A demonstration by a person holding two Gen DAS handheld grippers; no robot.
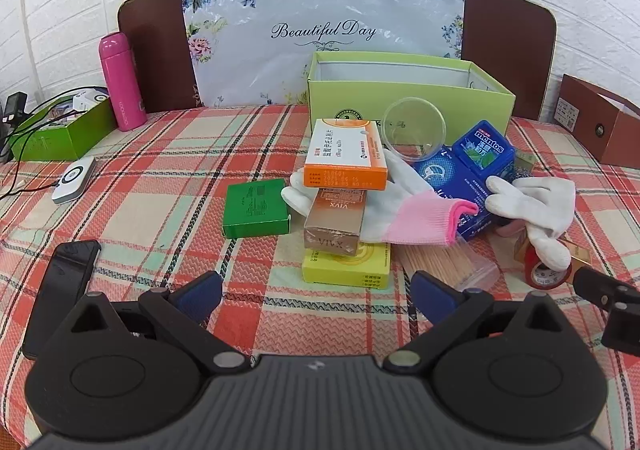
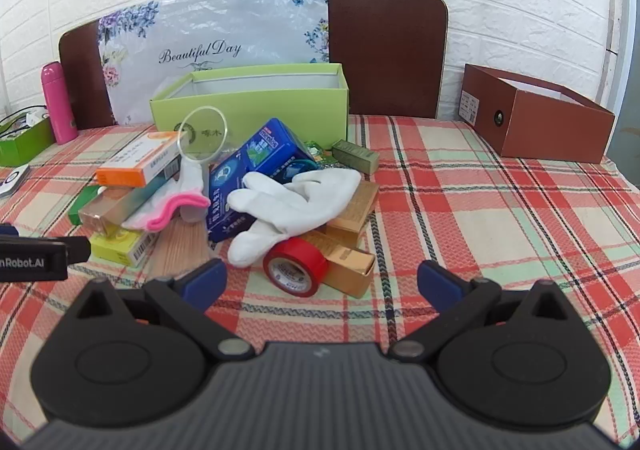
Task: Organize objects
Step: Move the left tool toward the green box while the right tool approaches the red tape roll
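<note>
Left claw (image 1: 316, 292): jaws standing spread wide, gripping nothing, hovering over the plaid-covered counter (image 1: 160, 154) just short of the pile. Right claw (image 2: 322, 282): likewise spread wide and empty, hanging close before a red tape roll (image 2: 296, 264).

Items lying nearest the left claw: a yellow box (image 1: 346, 266) sitting at the bottom of a stack, a bronze box (image 1: 336, 222) resting on it, an orange-and-white box (image 1: 346, 154) leaning on top. A green box (image 1: 256, 208) is lying just left of the stack; a black phone (image 1: 60, 290) is lying well to the left.

Middle of the pile: a pink-cuffed white glove (image 1: 404, 206) draping beside the stack, a second white glove (image 2: 288, 206) lying across a blue box (image 2: 228, 194), a blue mints box (image 2: 268, 148) propped on it, a clear plastic cup (image 1: 414, 128) tipped on its side, gold boxes (image 2: 348, 226) lying touching the tape roll.

Beyond the pile: an open light-green box (image 2: 248, 102) standing at the counter's far edge; a brown box (image 2: 540, 118) sitting far right; a pink bottle (image 1: 120, 82) standing far left.
</note>
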